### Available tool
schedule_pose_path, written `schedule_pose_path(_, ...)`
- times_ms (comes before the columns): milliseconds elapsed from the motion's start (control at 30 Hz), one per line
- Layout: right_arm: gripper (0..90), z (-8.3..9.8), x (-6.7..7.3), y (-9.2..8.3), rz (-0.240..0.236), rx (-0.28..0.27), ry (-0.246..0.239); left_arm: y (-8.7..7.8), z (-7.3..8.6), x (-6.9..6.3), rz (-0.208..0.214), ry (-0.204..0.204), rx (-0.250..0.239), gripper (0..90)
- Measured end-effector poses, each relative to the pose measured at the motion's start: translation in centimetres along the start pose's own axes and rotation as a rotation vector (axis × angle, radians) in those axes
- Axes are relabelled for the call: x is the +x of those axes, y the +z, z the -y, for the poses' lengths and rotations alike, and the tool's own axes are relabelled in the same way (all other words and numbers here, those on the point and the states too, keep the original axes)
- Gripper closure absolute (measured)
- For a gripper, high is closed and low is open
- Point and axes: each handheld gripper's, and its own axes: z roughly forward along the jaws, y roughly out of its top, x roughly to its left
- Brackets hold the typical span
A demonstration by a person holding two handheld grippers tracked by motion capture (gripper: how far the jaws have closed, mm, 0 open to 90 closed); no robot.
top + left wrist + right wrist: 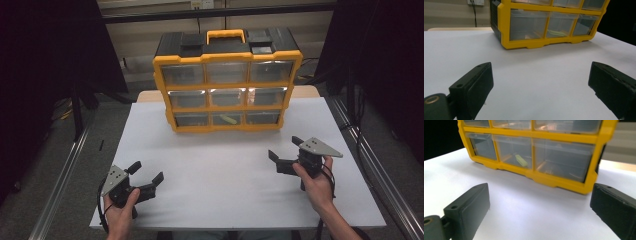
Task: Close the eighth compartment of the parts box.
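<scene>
So the yellow drawer organizer stands upright at the far middle of the white table. Left gripper sits well in front of it, off to its left, jaws spread wide, gripping nothing. Right gripper is nearer its right corner, same deal: wide open, touching nothing.

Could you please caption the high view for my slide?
Two open black claws, left claw and right claw, rest on a white table before a yellow plastic drawer organizer.
</scene>
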Motion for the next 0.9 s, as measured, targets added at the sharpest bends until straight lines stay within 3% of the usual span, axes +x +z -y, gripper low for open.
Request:
schedule_pose_path(67, 2.1, 0.4, -0.1, -0.5, 0.011, 0.004, 0.004, 0.1, 0.0, 0.0, 0.004, -0.014, -0.004, 6.0)
schedule_pose_path(133, 2.2, 0.5, -0.3, -1.0, 0.023, 0.004, 0.006, -0.1, 0.0, 0.1, -0.002, 0.009, 0.009, 6.0)
schedule_pose_path(400, 2.0, 1.2, -0.9, -3.1, 0.057, 0.004, 0.017, 0.0, 0.1, 0.1, 0.003, 0.011, 0.007, 6.1)
schedule_pose_path(433, 2.0, 1.3, -0.9, -3.3, 0.06, 0.0, 0.018, 0.1, 0.1, 0.0, 0.001, -0.003, -0.003, 6.1)
schedule_pose_path(567, 2.0, 1.6, -1.3, -4.2, 0.075, 0.0, 0.021, -0.1, 0.0, 0.2, 0.006, 0.015, 0.015, 6.0)
schedule_pose_path(900, 1.9, 2.8, -2.0, -6.2, 0.102, 0.015, 0.021, -0.2, 0.0, 0.3, 0.004, 0.011, 0.02, 5.2)
